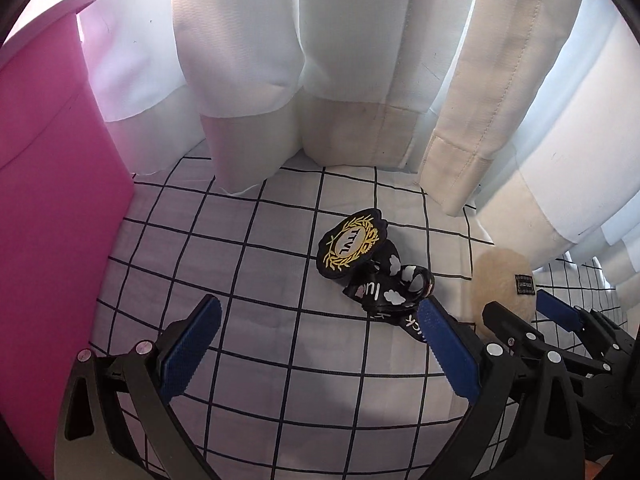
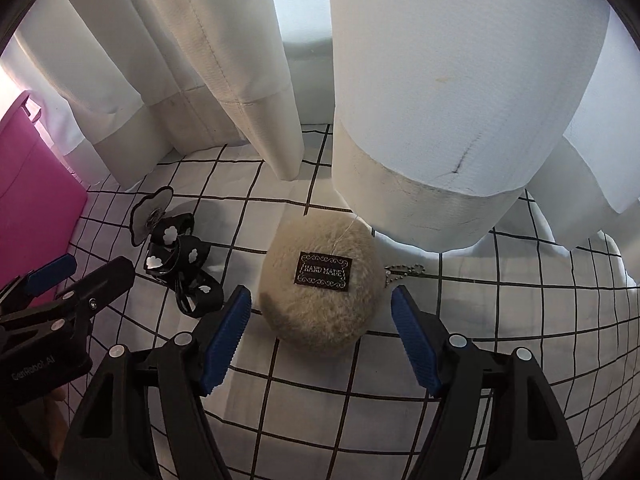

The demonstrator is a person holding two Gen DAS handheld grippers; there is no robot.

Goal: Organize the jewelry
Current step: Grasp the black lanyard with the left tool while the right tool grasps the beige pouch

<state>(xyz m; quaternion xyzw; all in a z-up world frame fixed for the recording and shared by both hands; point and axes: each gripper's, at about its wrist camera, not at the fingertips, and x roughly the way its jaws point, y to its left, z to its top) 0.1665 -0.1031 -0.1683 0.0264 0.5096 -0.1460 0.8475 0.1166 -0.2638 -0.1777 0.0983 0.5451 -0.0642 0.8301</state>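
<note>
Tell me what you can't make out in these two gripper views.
- Pink box: left wrist view, cut off by the frame edge; inside unseen.
- Black strap: its lettering is partly hidden by the left gripper fingers.
- Ball chain: right wrist view, its attachment hidden behind the fluffy pompom.
- Behind the curtains: hidden.

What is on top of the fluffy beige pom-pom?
A black "HAND MADE" label sits on the pom-pom, and a thin thread crosses its top. A ball chain lies beside it. Its underside is hidden.
</note>
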